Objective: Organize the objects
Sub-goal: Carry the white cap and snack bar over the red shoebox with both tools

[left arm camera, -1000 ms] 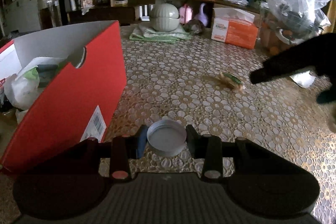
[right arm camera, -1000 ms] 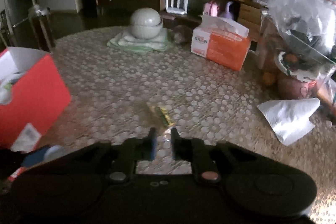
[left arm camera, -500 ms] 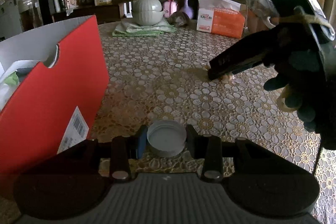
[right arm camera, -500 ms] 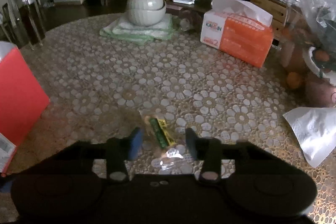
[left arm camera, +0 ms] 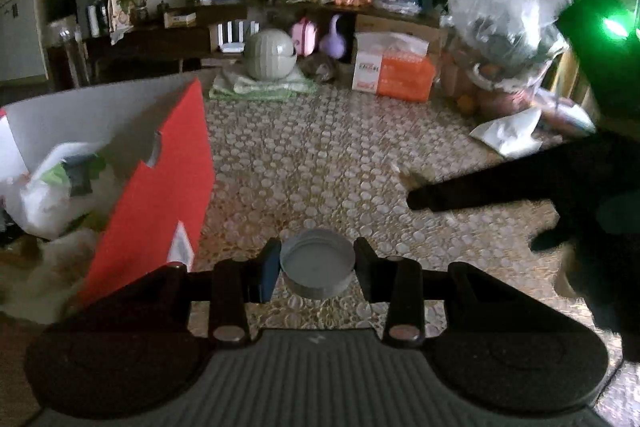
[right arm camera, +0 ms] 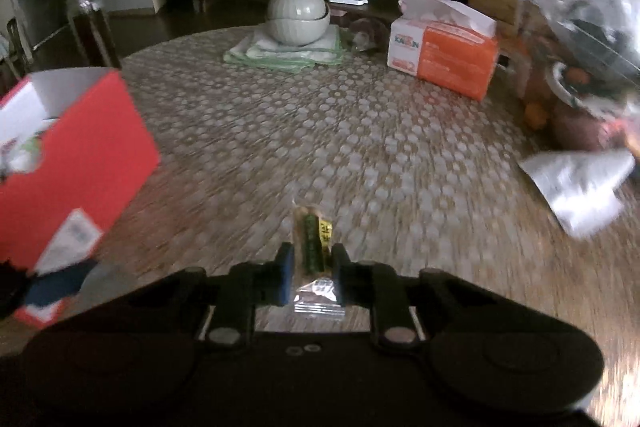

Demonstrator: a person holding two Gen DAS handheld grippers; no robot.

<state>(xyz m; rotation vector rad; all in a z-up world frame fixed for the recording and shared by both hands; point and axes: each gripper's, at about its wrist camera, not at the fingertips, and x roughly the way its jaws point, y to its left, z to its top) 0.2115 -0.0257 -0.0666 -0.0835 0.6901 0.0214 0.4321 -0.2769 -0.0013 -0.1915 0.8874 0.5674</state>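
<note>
Holding two items at once, one per hand. My left hand-held gripper [left arm camera: 316,269] pinches a grey plastic lid [left arm camera: 317,268] across its rim, open side up, lifted off the counter [left arm camera: 320,163] just beside the red cardboard box [left arm camera: 160,179]. That box already has a white bag and other bits inside, so I judge it to be the collection bin and the lid to be headed there.

My right hand-held gripper [right arm camera: 310,269] has just been closing, and its jaws now pinch a small clear snack packet [right arm camera: 314,251] with green contents and a yellow label. The packet's far end sticks out past the fingertips; its foil end sits between the jaws. Can't tell whether it has left the counter. The grip is on the narrow sides, probably because the packet lies flat.

White crumpled paper [right arm camera: 580,187] lies apart at right, untouched. An orange tissue box [right arm camera: 444,59] and a covered bowl [right arm camera: 298,15] stand at the far side.
</note>
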